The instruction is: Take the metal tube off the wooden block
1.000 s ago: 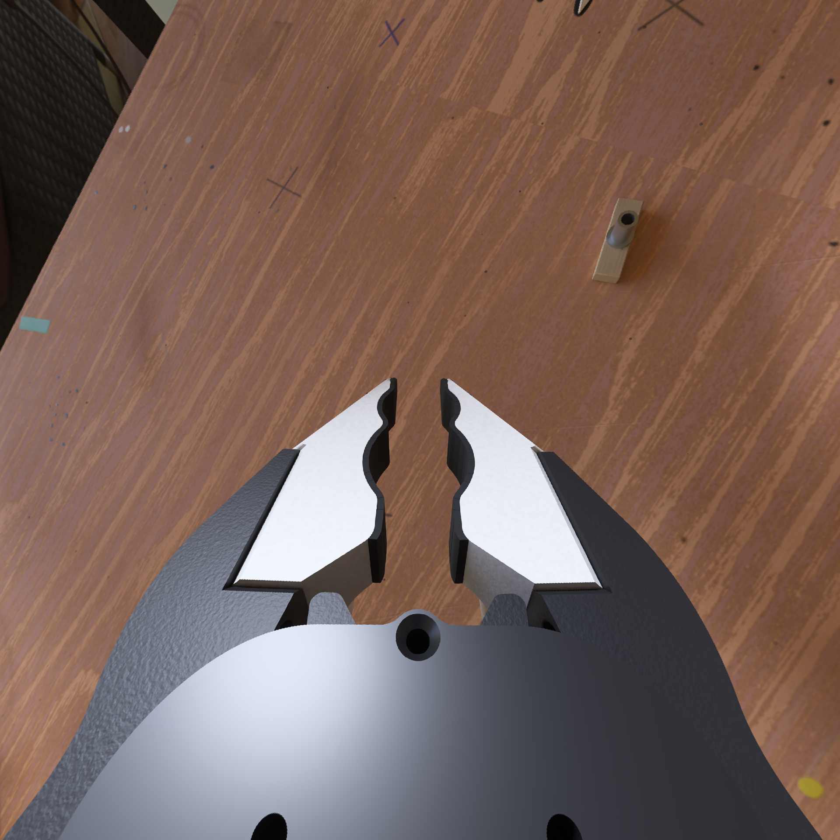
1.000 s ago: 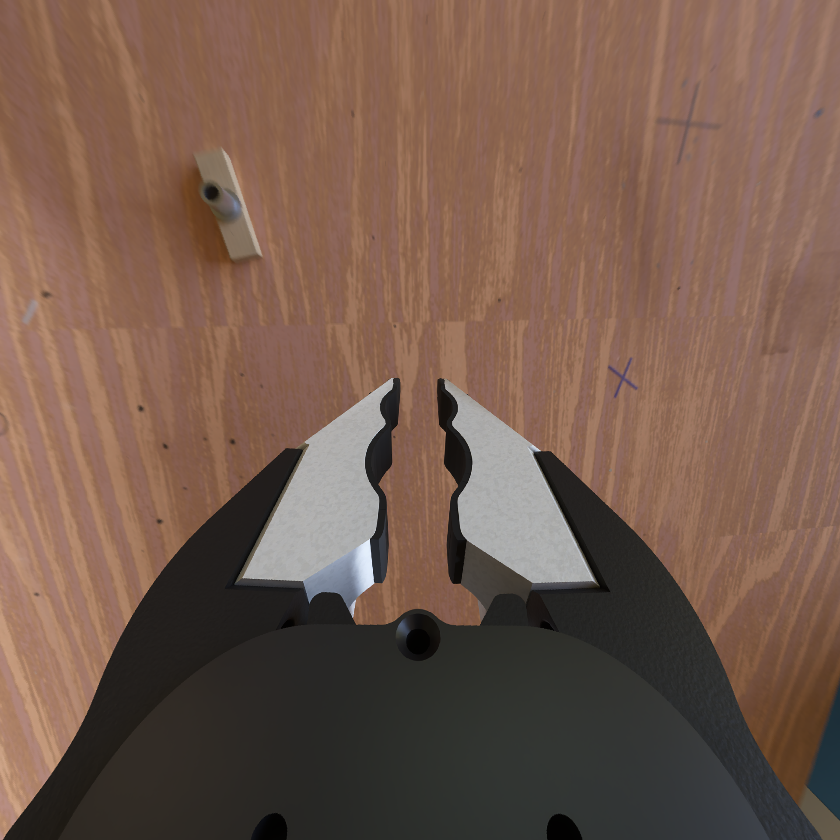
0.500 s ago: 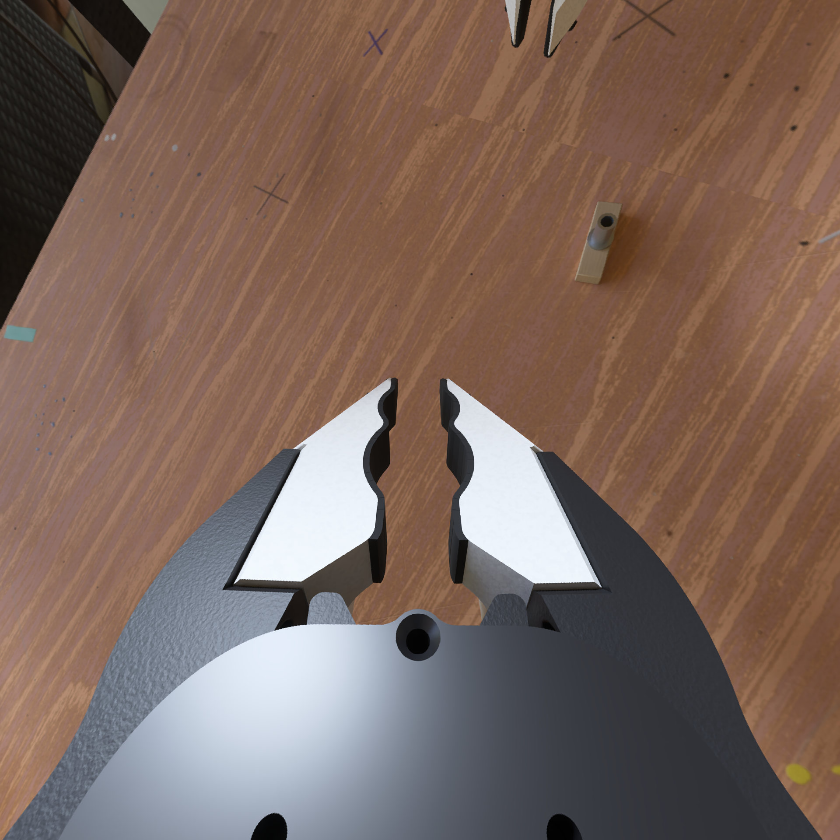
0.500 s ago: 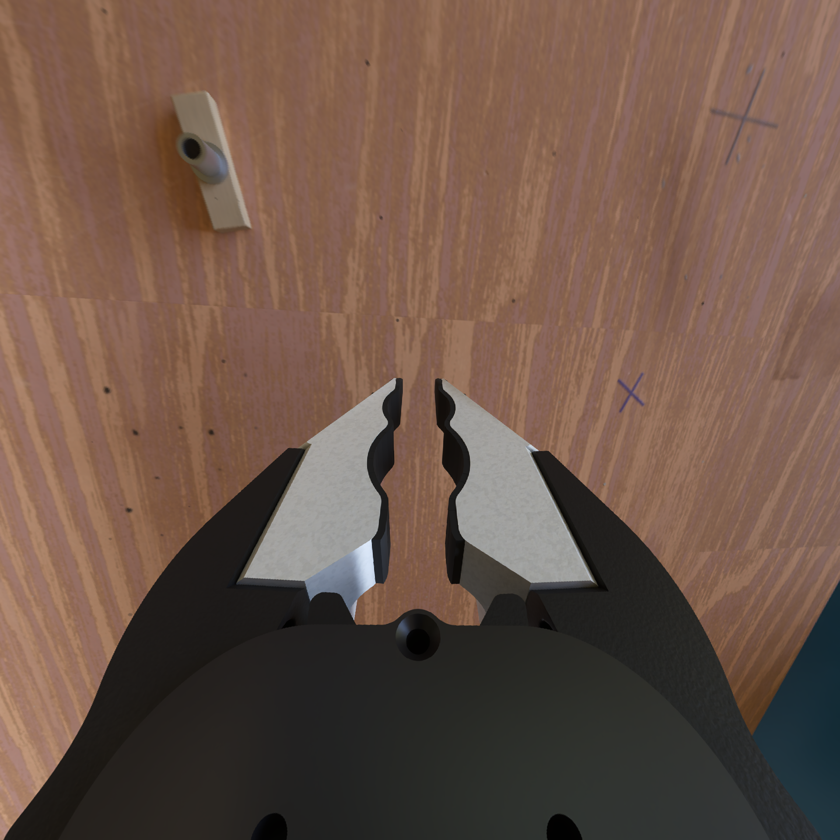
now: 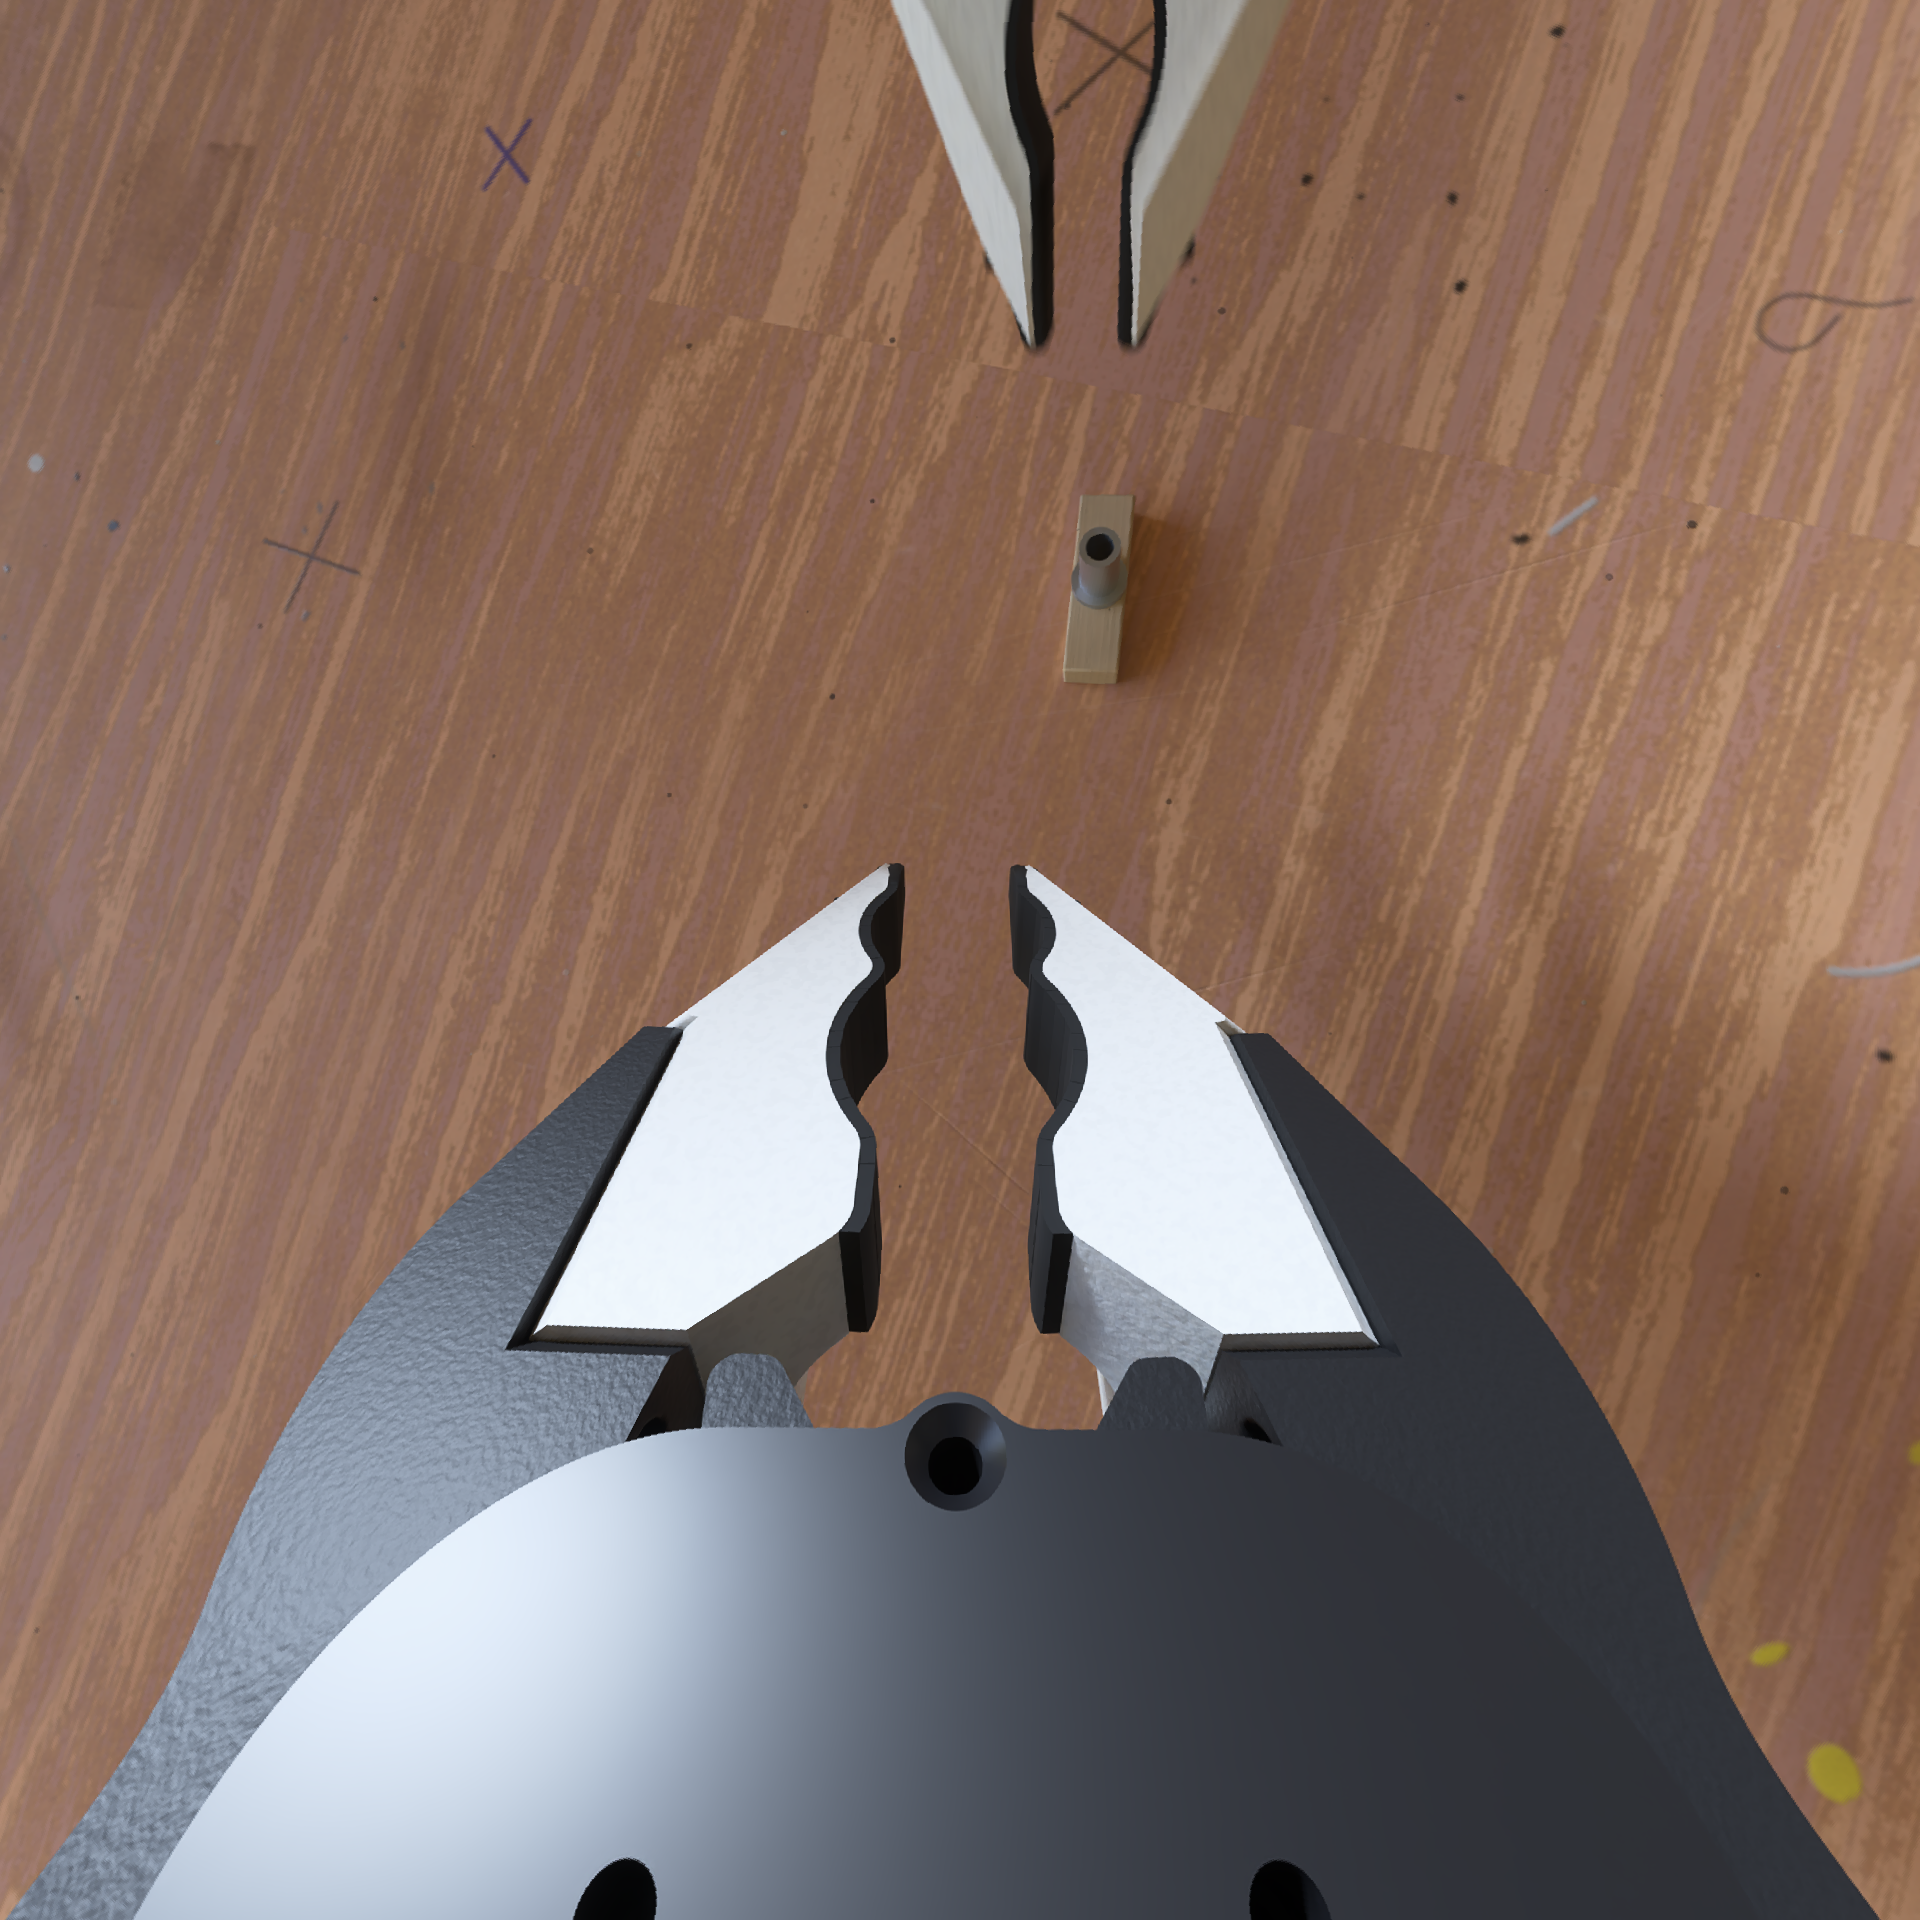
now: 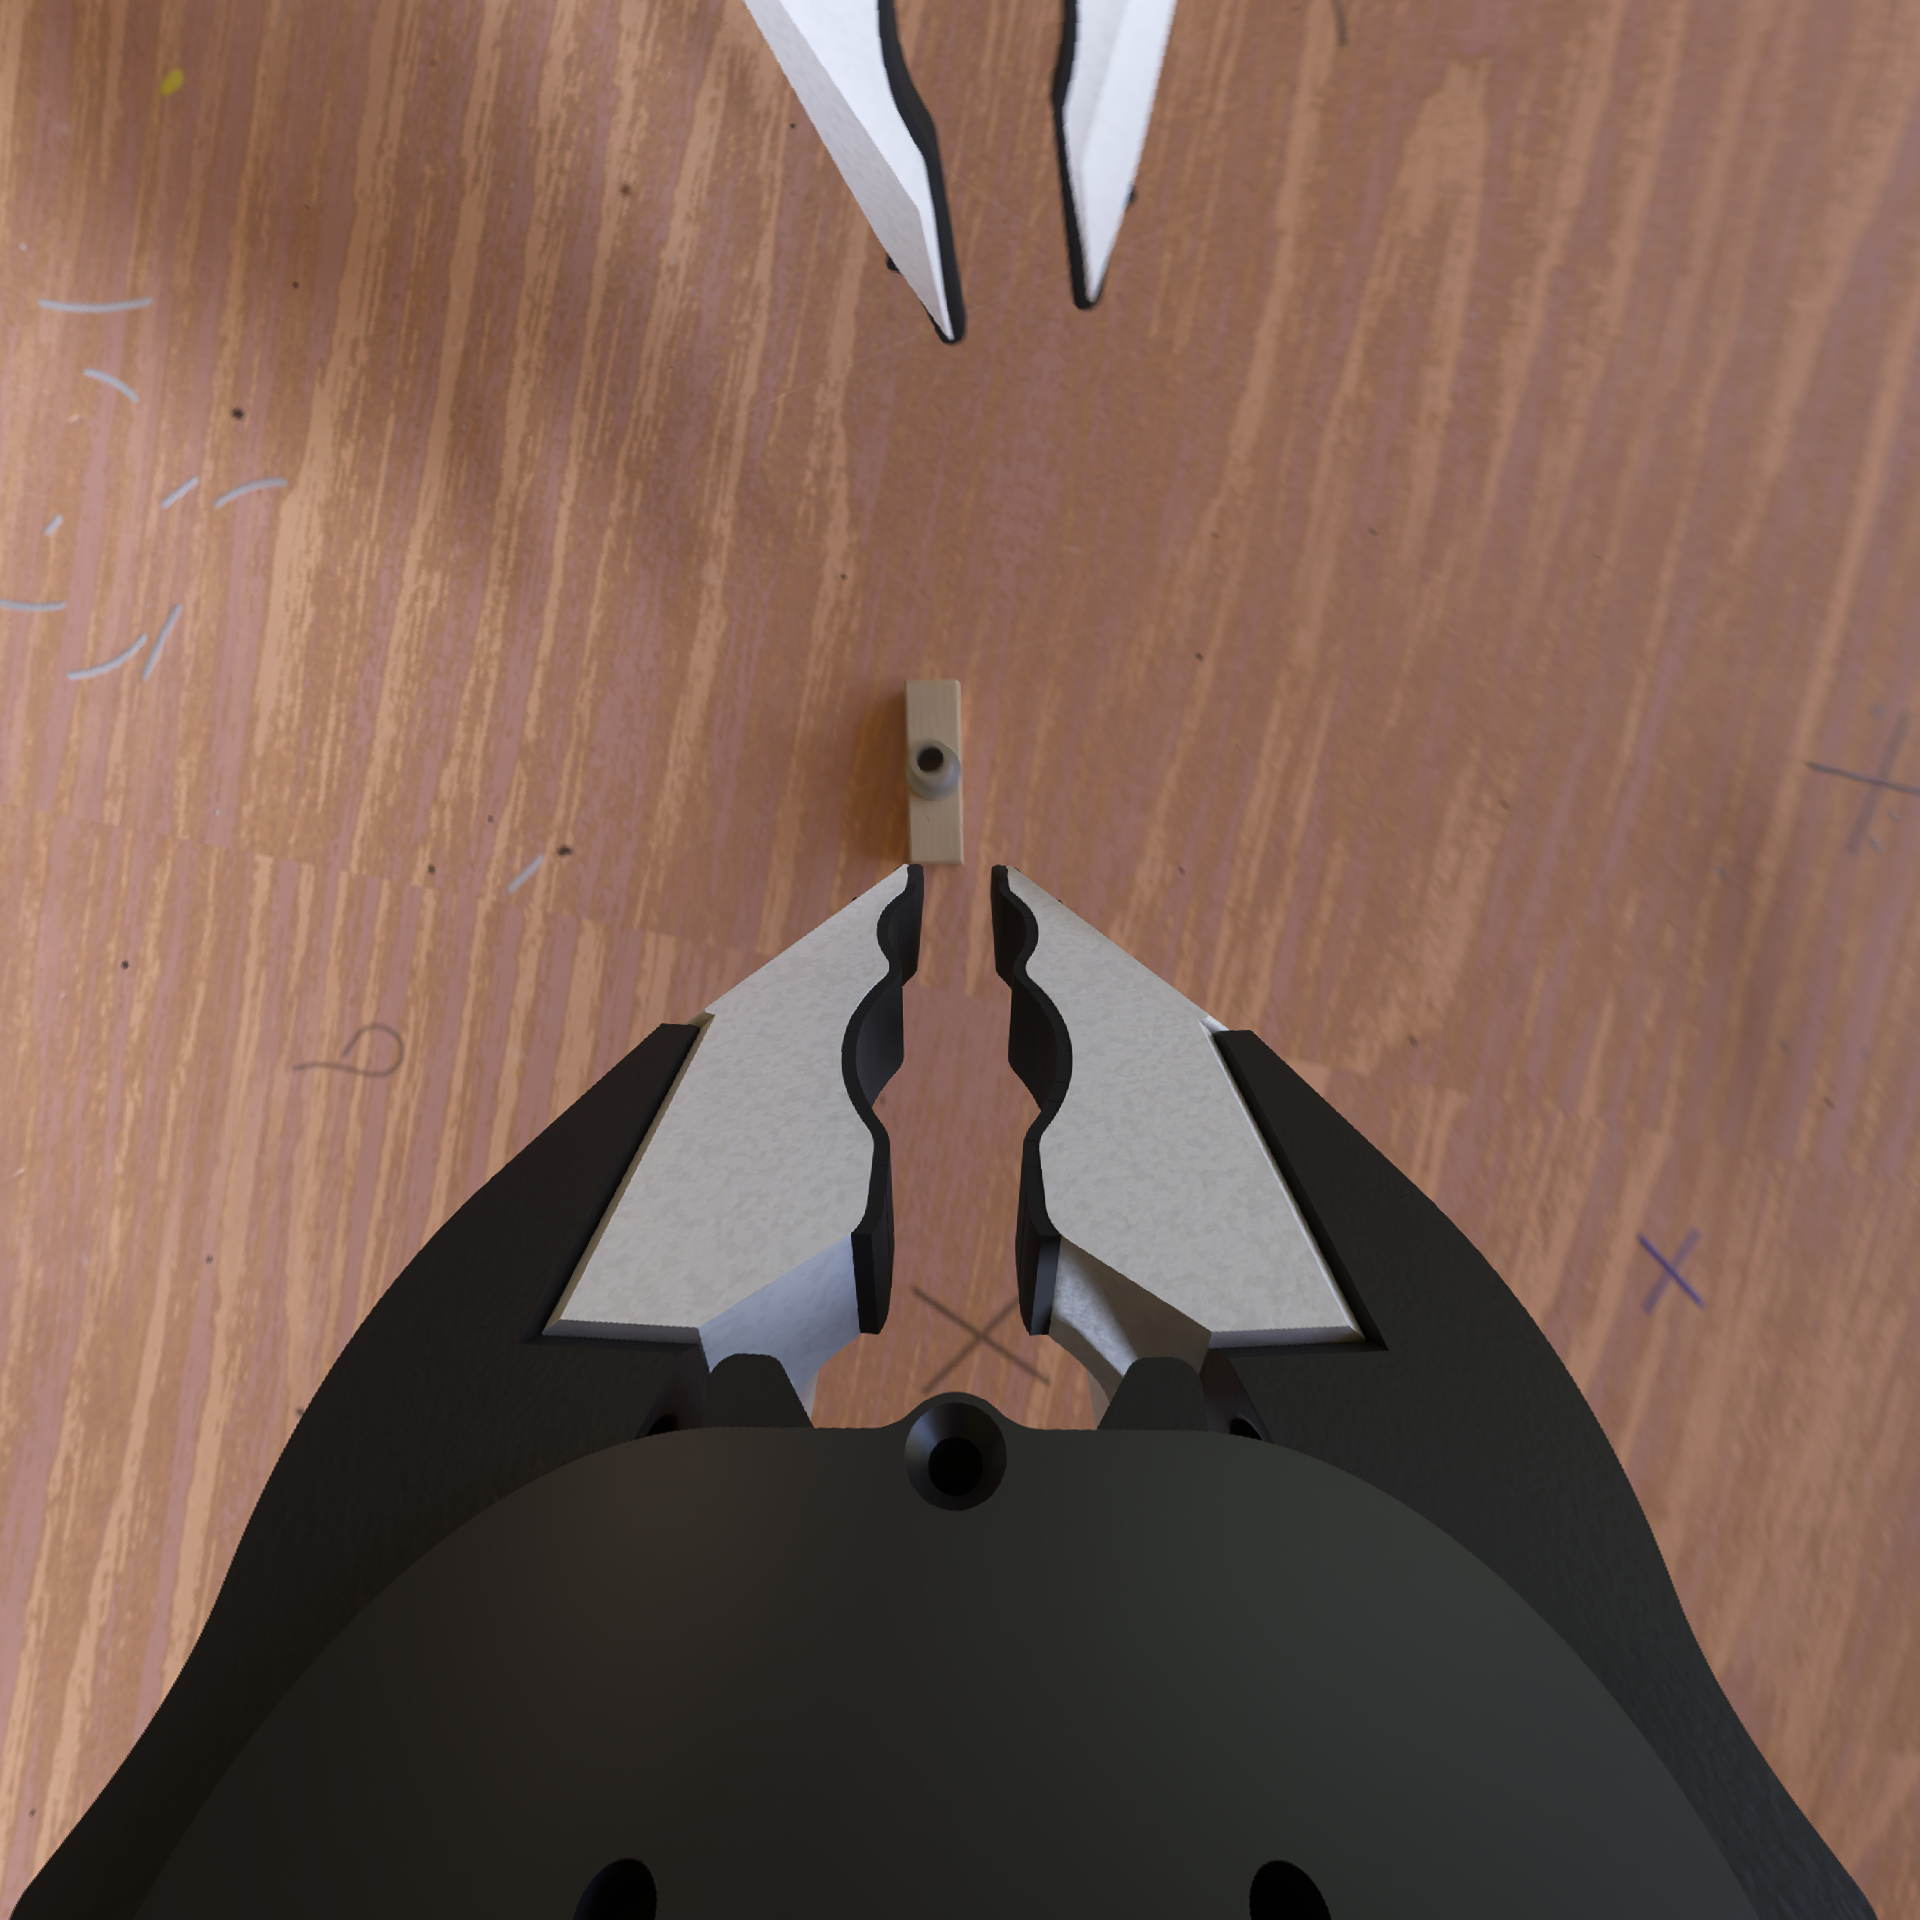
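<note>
A small wooden block (image 5: pixel 1091 649) lies flat on the brown wooden table, with a short grey metal tube (image 5: pixel 1098 569) standing upright in it. In the right wrist view the block (image 6: pixel 934 831) and tube (image 6: pixel 931 769) sit just beyond my fingertips. My left gripper (image 5: pixel 956 868) is open and empty, above the table short of the block. My right gripper (image 6: pixel 954 868) is open and empty, its tips near the block's near end. Each gripper shows at the top of the other's view: the right gripper (image 5: pixel 1081 338) and the left gripper (image 6: pixel 1013 312), on opposite sides of the block.
The table (image 5: pixel 416 831) bears pen crosses (image 5: pixel 506 154), small dark specks, grey scratches (image 6: pixel 125 655) and yellow paint spots (image 5: pixel 1834 1771). Nothing else stands near the block.
Both grippers have swung toward the block, which now sits nearly centred ahead of each. The right gripper has come much closer to it. Each gripper has entered the other's view.
</note>
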Robot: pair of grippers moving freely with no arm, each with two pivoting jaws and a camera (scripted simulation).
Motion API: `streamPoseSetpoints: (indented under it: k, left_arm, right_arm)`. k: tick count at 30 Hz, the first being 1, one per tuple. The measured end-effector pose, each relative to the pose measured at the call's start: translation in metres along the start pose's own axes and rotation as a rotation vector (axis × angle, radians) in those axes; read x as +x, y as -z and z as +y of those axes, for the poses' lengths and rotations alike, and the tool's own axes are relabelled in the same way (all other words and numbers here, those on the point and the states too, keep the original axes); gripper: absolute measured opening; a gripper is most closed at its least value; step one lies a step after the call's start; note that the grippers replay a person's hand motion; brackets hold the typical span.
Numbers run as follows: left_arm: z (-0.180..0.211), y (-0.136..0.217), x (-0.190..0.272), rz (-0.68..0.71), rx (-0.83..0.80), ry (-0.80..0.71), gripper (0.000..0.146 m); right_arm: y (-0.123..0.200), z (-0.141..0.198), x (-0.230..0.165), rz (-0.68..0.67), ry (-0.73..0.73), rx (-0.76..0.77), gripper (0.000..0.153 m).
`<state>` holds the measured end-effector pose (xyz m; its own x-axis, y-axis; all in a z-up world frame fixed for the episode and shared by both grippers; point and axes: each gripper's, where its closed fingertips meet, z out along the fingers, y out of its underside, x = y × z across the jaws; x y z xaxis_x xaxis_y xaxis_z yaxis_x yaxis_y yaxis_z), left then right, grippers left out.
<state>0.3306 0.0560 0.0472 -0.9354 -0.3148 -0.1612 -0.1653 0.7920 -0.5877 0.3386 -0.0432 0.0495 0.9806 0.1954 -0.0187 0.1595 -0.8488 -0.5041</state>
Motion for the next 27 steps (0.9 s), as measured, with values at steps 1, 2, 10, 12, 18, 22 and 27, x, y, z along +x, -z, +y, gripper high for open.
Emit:
streamPoseSetpoints:
  k: [1, 2, 10, 12, 18, 22, 27]
  left_arm:
    - [0.000, -0.001, 0.001, 0.003, 0.000, -0.001, 0.020]
    - [-0.001, -0.001, 0.001, 0.004, 0.002, 0.000, 0.020]
    - [0.000, -0.002, 0.003, 0.005, -0.002, -0.006, 0.020]
    - [-0.001, -0.001, 0.003, 0.003, 0.001, -0.006, 0.020]
    - [0.000, -0.002, 0.003, 0.005, -0.002, -0.008, 0.020]
    - [0.000, -0.002, 0.003, 0.006, -0.001, -0.005, 0.020]
    - [-0.006, -0.002, 0.002, -0.007, 0.026, -0.014, 0.020]
  right_arm:
    - [-0.007, -0.002, -0.002, -0.006, 0.007, -0.010, 0.012]
    - [-0.014, -0.003, -0.003, -0.005, 0.009, -0.025, 0.011]
    - [-0.043, -0.003, -0.006, -0.022, 0.024, -0.087, 0.009]
    - [-0.044, -0.004, -0.006, -0.026, 0.025, -0.086, 0.009]
    - [-0.043, -0.005, -0.004, -0.038, 0.000, -0.066, 0.008]
    - [-0.039, -0.007, -0.002, -0.040, -0.020, -0.032, 0.008]
    - [-0.025, -0.014, 0.005, -0.020, -0.062, 0.060, 0.008]
